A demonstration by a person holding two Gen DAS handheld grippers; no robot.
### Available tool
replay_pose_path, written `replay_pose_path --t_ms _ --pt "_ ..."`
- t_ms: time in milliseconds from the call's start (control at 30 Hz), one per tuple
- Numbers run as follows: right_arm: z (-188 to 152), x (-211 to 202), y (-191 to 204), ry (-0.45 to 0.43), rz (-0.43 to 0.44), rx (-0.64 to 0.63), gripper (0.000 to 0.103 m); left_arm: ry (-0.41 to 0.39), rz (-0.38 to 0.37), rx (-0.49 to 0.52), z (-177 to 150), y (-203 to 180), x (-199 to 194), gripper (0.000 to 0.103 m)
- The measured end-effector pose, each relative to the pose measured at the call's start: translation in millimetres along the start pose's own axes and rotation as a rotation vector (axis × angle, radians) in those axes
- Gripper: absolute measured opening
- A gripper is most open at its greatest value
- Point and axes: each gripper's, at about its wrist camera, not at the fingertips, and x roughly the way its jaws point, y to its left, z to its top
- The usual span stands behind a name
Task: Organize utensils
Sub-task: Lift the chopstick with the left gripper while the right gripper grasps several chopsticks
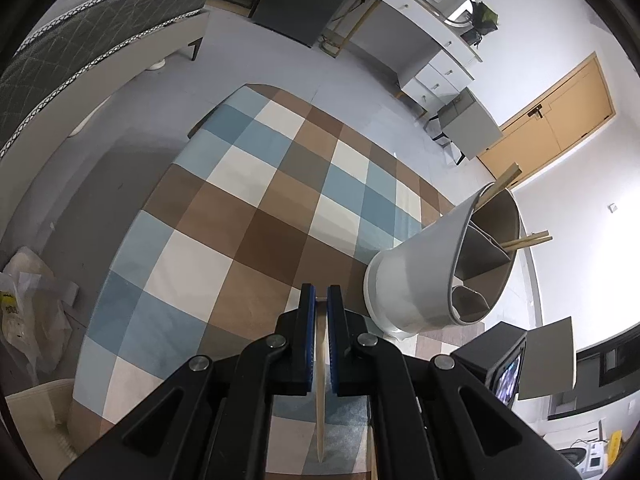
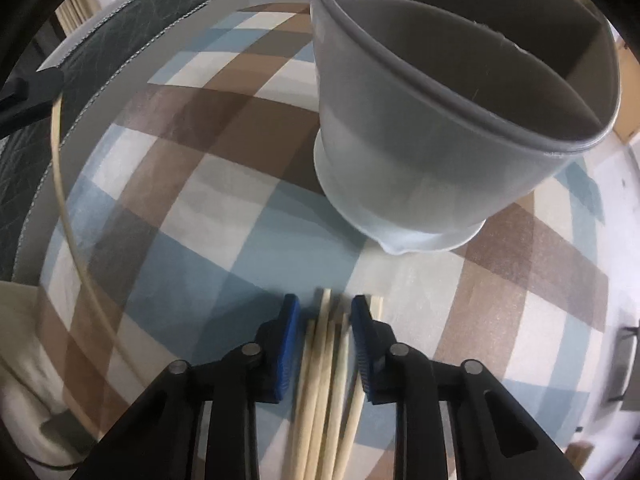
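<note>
My left gripper (image 1: 321, 294) is shut on a pale wooden chopstick (image 1: 321, 392) and holds it above the checked tablecloth (image 1: 248, 216). The same chopstick shows as a long curved strip in the right wrist view (image 2: 60, 184). A white utensil holder (image 1: 436, 268) with inner dividers stands to the right of it, with two chopsticks (image 1: 524, 242) sticking out. My right gripper (image 2: 325, 306) is open, its jaws on either side of several loose chopsticks (image 2: 328, 380) lying on the cloth, just in front of the holder (image 2: 420, 152).
The table is covered by a blue, brown and white checked cloth (image 2: 192, 208). A bed (image 1: 92, 40) stands beyond the table's far left, a white desk (image 1: 420, 32) and a wooden door (image 1: 552, 116) at the back right. A plastic bag (image 1: 28, 312) lies on the floor at left.
</note>
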Motion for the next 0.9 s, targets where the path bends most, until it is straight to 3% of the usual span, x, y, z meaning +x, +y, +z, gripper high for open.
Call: replay_pose_path --t_ms 67,400,567,667,900 --pt "1.2 -2.7 0.0 -0.008 -0.013 0.003 0.004 0.008 0.000 0.000 -0.3 0.2 1.6 0.001" --pt "-4.7 -42.0 -17.5 -0.142 0.056 0.108 0.004 0.024 -0.002 0.009 -1.5 -0.4 1.5 0.001" --pt "-18.1 -89.2 -32.5 -0.285 0.105 0.184 0.004 0.005 -0.009 0.050 -5.0 -8.6 -5.3 0.001" --pt "-44.4 -116.5 -40.3 -0.399 0.140 0.234 0.004 -0.009 -0.008 0.097 -10.2 -18.5 -10.3 0.001" --pt "-69.6 -154.6 -45.3 -0.543 0.146 0.290 0.004 -0.044 -0.012 0.233 -32.9 -38.5 -33.1 0.001"
